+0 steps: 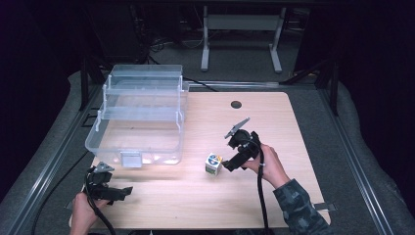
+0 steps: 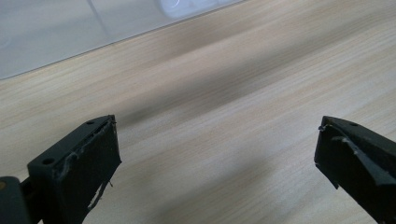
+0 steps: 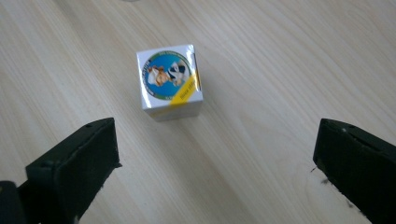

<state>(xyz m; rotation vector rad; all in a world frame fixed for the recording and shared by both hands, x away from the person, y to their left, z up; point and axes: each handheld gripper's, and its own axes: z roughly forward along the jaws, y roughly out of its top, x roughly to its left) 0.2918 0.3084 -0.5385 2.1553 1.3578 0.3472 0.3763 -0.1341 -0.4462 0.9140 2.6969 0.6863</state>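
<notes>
High view: a light wooden table [image 1: 274,196] seen from above, with dark floor around it. At its far left corner stands a large clear plastic storage box [image 1: 139,115] with stepped tiers, open at the top, its front wall carrying a small latch. A small round hole [image 1: 236,104] sits in the tabletop near the far edge.

Near the table's middle stands a small white box [image 1: 213,163], cube-shaped, with a round blue, green and yellow label on top. It stands on the bare wood, in front of the storage box's right corner and apart from it.

The right gripper [image 1: 228,166], held by a hand in a dark patterned sleeve, is just beside the small box on its right, jaws pointing toward it. In the right gripper view its jaws are spread wide, with the small white box [image 3: 171,83] standing beyond and between them, untouched by either jaw.

The left gripper [image 1: 126,192] is held low near the table's front left corner, in front of the storage box. In the left gripper view its jaws also stand wide apart over bare wood, with the edge of the clear storage box [image 2: 56,32] at the top.
</notes>
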